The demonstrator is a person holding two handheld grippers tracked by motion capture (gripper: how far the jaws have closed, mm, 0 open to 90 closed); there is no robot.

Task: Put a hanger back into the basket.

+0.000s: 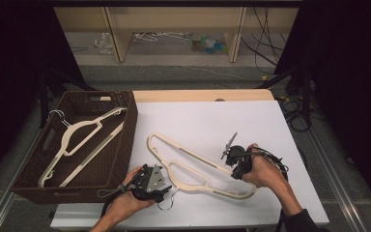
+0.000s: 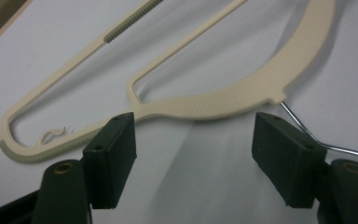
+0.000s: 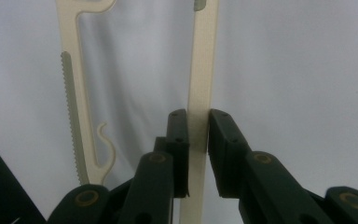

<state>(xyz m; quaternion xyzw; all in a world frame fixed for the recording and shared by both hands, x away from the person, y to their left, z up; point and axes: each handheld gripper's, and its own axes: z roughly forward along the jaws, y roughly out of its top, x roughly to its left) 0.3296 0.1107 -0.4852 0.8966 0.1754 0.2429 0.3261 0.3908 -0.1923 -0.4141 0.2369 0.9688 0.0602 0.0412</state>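
**Second Hanger Gripped on the Desk, Basket Waiting**

Nearest the camera, a person's left hand brought the left tongs [image 1: 162, 181] in beside the neck of a cream hanger [image 1: 198, 166] lying on the white desk [image 1: 270, 125]. Their jaws stood apart, straddling the hanger's neck region without pressing on it; in the left gripper view the hanger's shoulder [image 2: 223, 100] lay just beyond the two black pads [image 2: 114, 154], and its wire hook [image 2: 307, 133] ran out beside the far one. Further along the same hanger, the right tongs [image 3: 198, 135] were clamped on its straight lower bar [image 3: 203, 70], the pads pressed against both sides of the thin strip. Beyond the hanger, towards the desk's left edge, sat a brown woven basket [image 1: 125, 140] already holding another cream hanger [image 1: 82, 140], well apart from the one being handled.

The risks from here looked plain. The right tongs held only a narrow bar well off the hanger's middle, so a lift from that grip alone could let the hanger swing or twist out. If the left tongs closed too near the hook rather than on the plastic neck, the pads could skid off the thin wire. On the way over, a dangling hook or end could catch the basket's rim or snag the hanger already inside.
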